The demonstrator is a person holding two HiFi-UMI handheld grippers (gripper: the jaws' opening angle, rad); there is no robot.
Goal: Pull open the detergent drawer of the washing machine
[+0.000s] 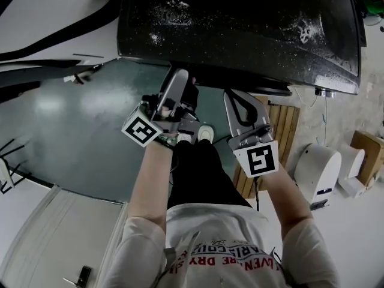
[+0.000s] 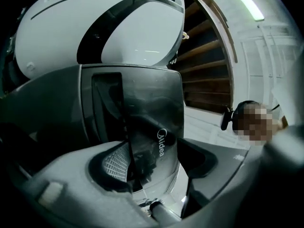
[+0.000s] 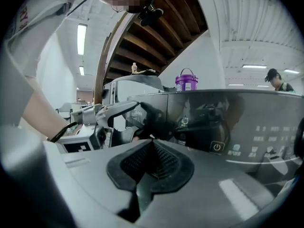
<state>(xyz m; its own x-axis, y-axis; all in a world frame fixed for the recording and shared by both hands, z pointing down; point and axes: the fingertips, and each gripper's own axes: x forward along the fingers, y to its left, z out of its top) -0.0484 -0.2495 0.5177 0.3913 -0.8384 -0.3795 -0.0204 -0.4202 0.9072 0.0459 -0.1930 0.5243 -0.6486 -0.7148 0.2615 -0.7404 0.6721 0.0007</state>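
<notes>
From above, the dark-topped washing machine [image 1: 240, 29] fills the upper part of the head view, and both grippers reach under its front edge. In the left gripper view, the glossy dark detergent drawer front [image 2: 142, 113] with white lettering stands between the jaws of my left gripper [image 2: 159, 160]. The jaws are spread wide, with a gap beside the right pad [image 2: 204, 158]. My right gripper [image 3: 152, 148] is shut on nothing, level with the control panel [image 3: 247, 127] near its power button [image 3: 216, 147]. It sees the left gripper [image 3: 114, 113] at the drawer.
A purple tub [image 3: 186, 81] sits on the machine's top. A white appliance [image 2: 95, 27] stands behind the drawer front, by a wooden staircase [image 2: 204, 75]. A slatted wooden board [image 1: 282, 137] and a white unit [image 1: 318, 170] lie at the right. Another person [image 3: 275, 80] stands far off.
</notes>
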